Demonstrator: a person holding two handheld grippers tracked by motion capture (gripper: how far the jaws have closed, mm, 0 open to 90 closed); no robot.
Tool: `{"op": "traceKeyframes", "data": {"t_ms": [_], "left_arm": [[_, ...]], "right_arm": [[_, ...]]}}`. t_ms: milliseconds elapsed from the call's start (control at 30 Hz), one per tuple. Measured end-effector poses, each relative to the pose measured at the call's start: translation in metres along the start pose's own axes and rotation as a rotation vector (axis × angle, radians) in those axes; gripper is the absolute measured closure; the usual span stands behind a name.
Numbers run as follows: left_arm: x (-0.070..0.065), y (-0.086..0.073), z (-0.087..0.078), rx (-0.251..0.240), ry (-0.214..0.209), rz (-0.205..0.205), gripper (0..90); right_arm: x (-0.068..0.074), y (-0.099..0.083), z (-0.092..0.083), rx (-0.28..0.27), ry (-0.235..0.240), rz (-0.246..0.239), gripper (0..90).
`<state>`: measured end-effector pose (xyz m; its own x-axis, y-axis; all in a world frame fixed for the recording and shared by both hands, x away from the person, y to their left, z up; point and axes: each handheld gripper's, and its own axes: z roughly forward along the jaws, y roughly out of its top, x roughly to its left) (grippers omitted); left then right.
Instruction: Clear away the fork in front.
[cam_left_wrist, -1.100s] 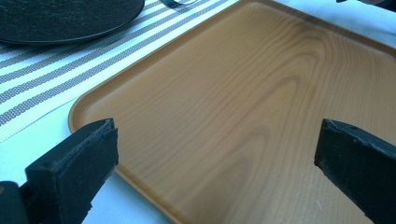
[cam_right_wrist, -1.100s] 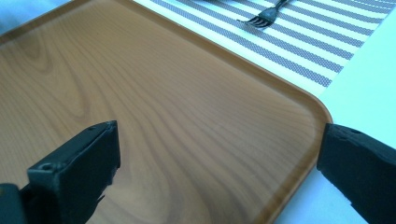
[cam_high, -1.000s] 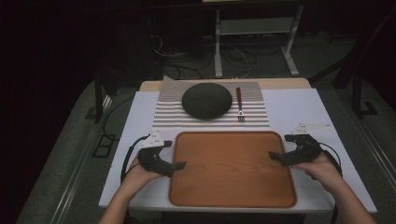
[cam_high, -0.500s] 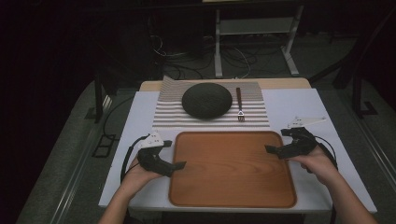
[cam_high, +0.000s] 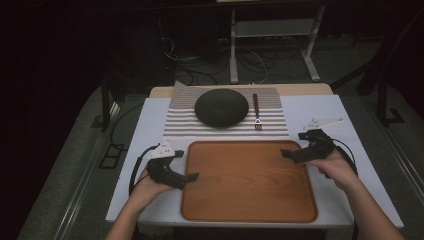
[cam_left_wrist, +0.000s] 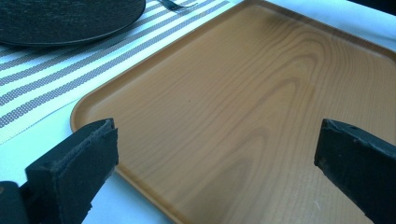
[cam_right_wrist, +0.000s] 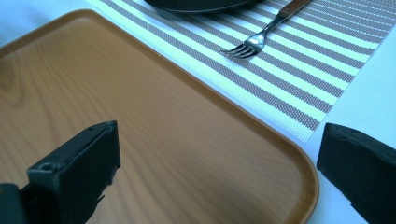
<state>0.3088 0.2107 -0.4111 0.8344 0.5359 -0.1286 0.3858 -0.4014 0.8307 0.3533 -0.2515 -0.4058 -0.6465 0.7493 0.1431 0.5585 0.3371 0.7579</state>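
The wooden tray (cam_high: 249, 182) lies at the near middle of the table, long side running left to right. The left gripper (cam_high: 192, 176) is released at its 9 o'clock edge, the right gripper (cam_high: 284, 153) released near its 2 o'clock corner. Both are equally near.

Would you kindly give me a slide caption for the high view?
Open left tongs and right tongs flank a bare wooden tray; dark plate and fork wait beyond.
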Motion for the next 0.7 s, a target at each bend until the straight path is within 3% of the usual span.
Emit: {"op": "traceKeyframes", "data": {"t_ms": [700], "left_arm": [[0.000, 0.000, 0.000, -0.006, 0.002, 0.000, 0.0]], "right_arm": [[-0.011, 0.020, 0.021, 0.023, -0.020, 0.004, 0.0]]}}
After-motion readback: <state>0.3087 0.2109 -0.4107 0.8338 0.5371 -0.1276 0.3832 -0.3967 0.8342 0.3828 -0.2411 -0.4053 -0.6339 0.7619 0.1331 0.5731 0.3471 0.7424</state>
